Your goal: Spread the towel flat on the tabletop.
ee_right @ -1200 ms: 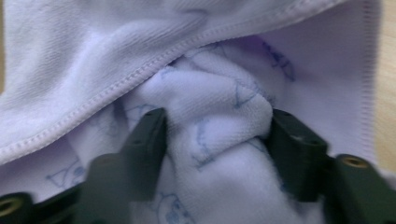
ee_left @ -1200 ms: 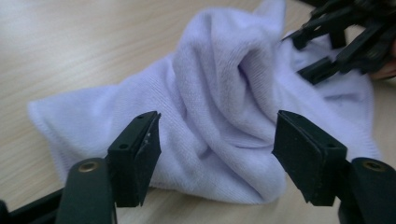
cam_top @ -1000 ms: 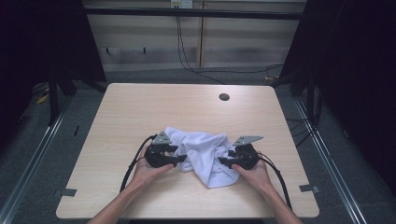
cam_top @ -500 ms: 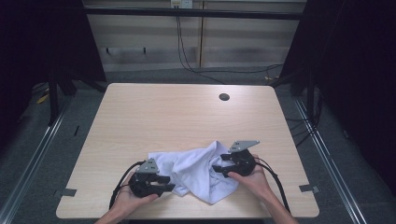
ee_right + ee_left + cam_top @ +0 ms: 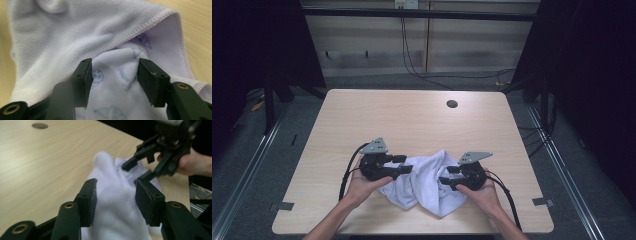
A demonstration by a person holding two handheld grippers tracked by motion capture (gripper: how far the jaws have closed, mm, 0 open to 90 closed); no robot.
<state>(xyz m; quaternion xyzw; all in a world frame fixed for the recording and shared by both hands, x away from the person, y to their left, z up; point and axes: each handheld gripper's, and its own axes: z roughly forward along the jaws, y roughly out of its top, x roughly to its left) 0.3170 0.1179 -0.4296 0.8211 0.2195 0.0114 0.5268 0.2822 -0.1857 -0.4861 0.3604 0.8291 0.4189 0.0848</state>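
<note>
Pale wood grain runs across the tabletop (image 5: 412,125), which stands on a dark floor with cables trailing behind it. At its near edge lies the landmark for everything else — a crumpled white towel (image 5: 427,182), bunched in loose folds and lying on the wood.

On the left side of the towel, the left gripper (image 5: 404,165) points into the cloth; in the left gripper view its two black jaws stand apart, released, with a ridge of white towel (image 5: 117,202) rising between them but not pinched. On the right side of the towel, the right gripper (image 5: 446,176) faces in from the opposite direction. The right gripper view shows its jaws likewise spread, straddling a fold of towel (image 5: 115,72) printed with faint blue doodles beneath a stitched hem — cloth between the pads, yet no squeeze on it.

Beyond the towel, toward the far edge of the tabletop, a round cable hole (image 5: 452,104) sits well apart from the cloth.
</note>
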